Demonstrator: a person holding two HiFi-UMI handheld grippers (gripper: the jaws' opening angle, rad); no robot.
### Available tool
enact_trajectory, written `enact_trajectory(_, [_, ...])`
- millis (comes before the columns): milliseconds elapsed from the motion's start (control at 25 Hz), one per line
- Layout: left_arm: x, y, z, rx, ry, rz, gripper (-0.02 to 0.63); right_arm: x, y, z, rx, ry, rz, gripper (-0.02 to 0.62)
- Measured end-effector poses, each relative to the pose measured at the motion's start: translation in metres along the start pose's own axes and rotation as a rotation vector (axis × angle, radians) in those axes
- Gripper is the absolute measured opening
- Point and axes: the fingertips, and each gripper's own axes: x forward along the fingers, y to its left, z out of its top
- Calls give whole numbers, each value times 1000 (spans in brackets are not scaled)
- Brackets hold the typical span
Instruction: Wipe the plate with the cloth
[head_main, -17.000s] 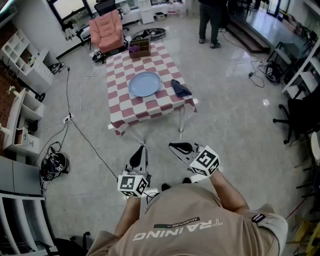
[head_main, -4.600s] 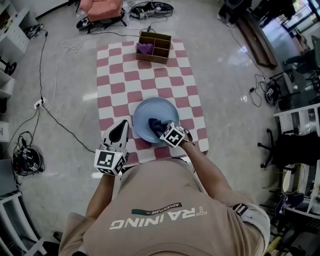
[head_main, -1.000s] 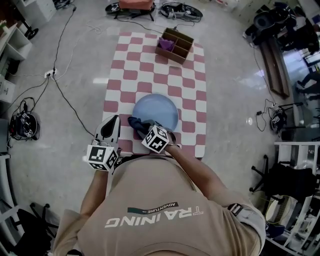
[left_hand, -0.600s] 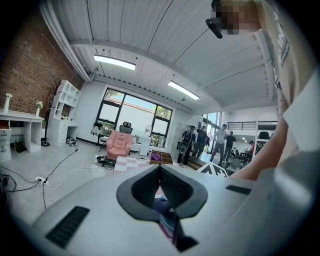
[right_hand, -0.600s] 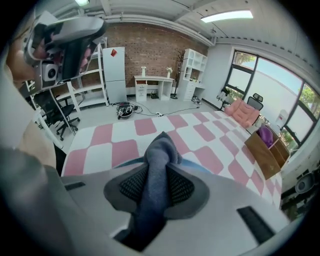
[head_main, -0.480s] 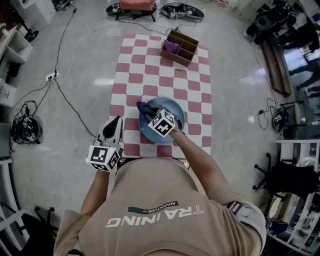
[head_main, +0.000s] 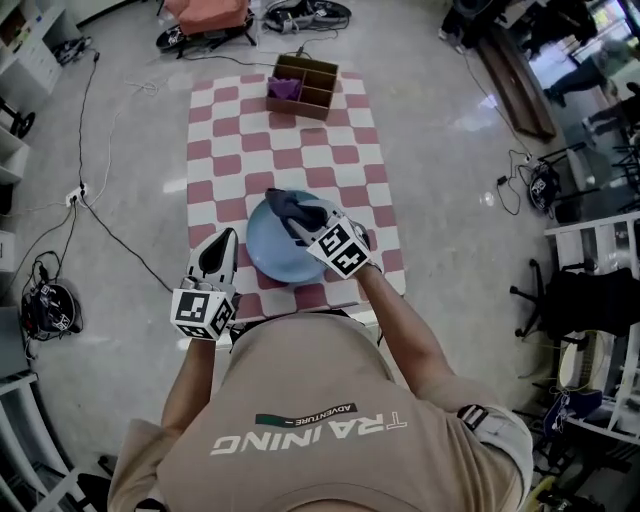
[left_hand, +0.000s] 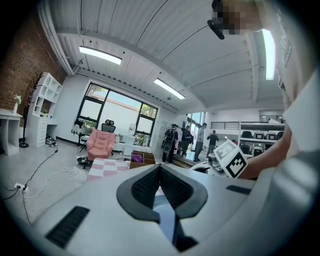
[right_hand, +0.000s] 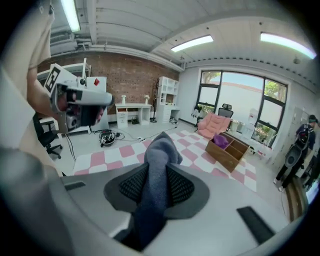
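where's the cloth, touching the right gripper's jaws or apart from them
Touching. The right gripper view shows the cloth squeezed between the two pads of the right gripper, pressed against both.

**Bright, flat indoor light; heavy wide-angle bending**

Long white ceiling strip lights (left_hand: 100, 55) and tall windows (left_hand: 107, 112) beyond the red-and-white checked table (head_main: 290, 150) give flat, bright light with only faint shadows. The glossy grey floor (head_main: 450, 150) right of that table shows a small white glare spot. Both gripper views bend straight lines and fall to black at the corners. The left gripper (left_hand: 160, 170), close to the lens, looks soft; the far room is sharp.
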Motion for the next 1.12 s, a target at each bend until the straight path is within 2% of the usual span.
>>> enact_trajectory(240, [20,-30,4,30,-1,-67,12,-77,-31,12,53,-171,-109,112])
enact_trajectory(480, [44,-59,2,23,8,-134,12,-144,-61,-22,143,-212,-231,112])
enact_trajectory(680, [60,-77,5,29,8,-159,12,-176,-73,-56,214,-196,-284,112])
enact_trajectory(880, [66,-82,1,37,26,-159,12,-183,-79,-96,251,-130,-318,112])
enact_trajectory(960, [65,-81,-2,37,36,-148,12,-177,-80,-130,279,-55,-331,112])
enact_trajectory(1120, [59,-73,-6,36,47,-109,12,-154,-63,-221,420,125,-308,112])
